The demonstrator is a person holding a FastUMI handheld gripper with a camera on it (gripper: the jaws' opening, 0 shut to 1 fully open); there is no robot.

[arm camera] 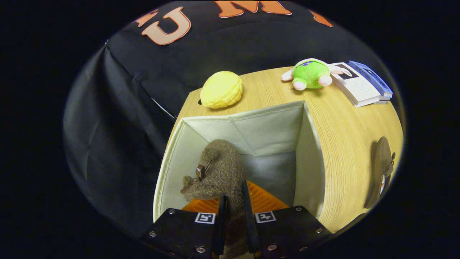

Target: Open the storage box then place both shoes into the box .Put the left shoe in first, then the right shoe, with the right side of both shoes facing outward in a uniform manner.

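Observation:
A brown fuzzy shoe with a small metal buckle hangs toe-first over the open cream fabric storage box, and my gripper is shut on its rear part. The shoe sits inside the box opening, near the box's left wall. The box's grey bottom shows beyond the shoe. The second brown shoe lies on the wooden table to the right of the box, well apart from the fingers.
On the wooden table beyond the box lie a yellow plush toy, a green plush turtle and a stack of books. The table's left edge runs close beside the box.

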